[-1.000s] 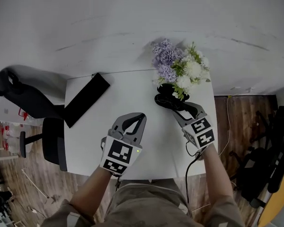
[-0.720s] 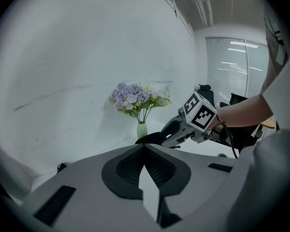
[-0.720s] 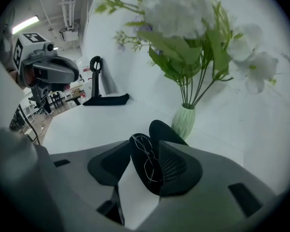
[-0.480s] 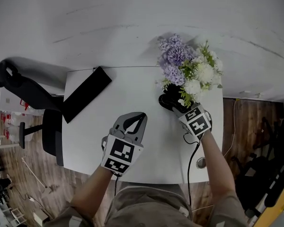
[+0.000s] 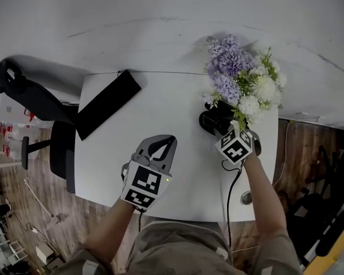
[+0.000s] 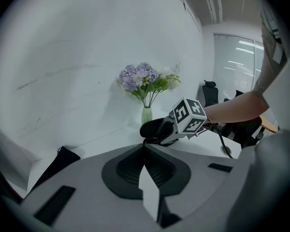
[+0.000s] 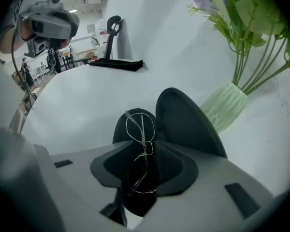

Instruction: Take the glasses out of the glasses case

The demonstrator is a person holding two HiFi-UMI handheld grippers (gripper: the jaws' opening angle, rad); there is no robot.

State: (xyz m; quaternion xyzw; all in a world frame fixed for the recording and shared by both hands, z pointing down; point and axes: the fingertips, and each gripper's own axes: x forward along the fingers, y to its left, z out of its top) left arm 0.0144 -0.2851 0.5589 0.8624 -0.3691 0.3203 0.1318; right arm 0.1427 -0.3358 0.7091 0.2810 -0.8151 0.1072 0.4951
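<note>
The black glasses case (image 7: 186,122) lies open on the white table (image 5: 160,107), its lid raised, beside the flower vase. Thin wire glasses (image 7: 141,129) rest in its lower half. My right gripper (image 7: 144,146) points steeply down into the case. Its jaws are closing, with the bridge of the glasses between the pads, and I see no firm pinch. From the head view the right gripper (image 5: 223,132) is half hidden under the flowers, over the case (image 5: 212,121). My left gripper (image 5: 163,142) hovers at mid-table, shut and empty, aimed towards the case (image 6: 152,128).
A green ribbed vase (image 7: 227,108) of purple and white flowers (image 5: 241,79) stands right behind the case. A black pouch (image 5: 106,103) lies at the table's far left corner. A black office chair (image 5: 23,96) stands off the table's left side. A cable (image 5: 232,188) trails from the right gripper.
My right gripper has dropped and tipped steeply down over the open case, in under the flowers. The left gripper has sunk a little.
</note>
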